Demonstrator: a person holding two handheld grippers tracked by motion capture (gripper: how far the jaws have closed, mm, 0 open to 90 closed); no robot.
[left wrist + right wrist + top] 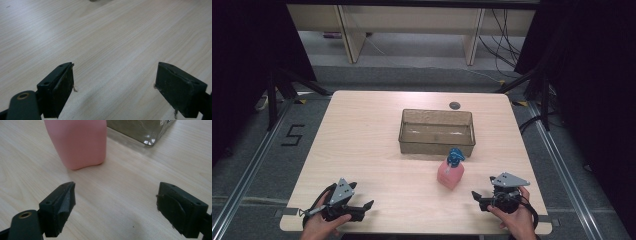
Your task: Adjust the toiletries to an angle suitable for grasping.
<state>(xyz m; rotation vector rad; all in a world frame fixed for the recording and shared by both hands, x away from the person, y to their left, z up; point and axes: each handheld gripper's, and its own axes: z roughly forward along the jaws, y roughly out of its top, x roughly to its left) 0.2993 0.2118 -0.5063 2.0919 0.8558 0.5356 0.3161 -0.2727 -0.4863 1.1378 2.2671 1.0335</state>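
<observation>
A pink soap bottle (450, 172) with a blue pump top stands upright on the wooden table (362, 145), just in front of a clear rectangular bin (437, 132). My right gripper (478, 198) rests near the front right edge, a short way right of the bottle, jaws open and empty. In the right gripper view the bottle's pink body (77, 142) rises ahead and left of the open gripper (115, 205), with the bin's corner (140, 131) behind it. My left gripper (364, 209) sits at the front left, open over bare wood, as the left gripper view shows (113, 87).
A small dark round hole (454, 105) marks the table behind the bin. Wooden furniture legs (349, 35) and loose cables (504, 45) lie on the floor beyond the table. Black stands and curtains flank both sides.
</observation>
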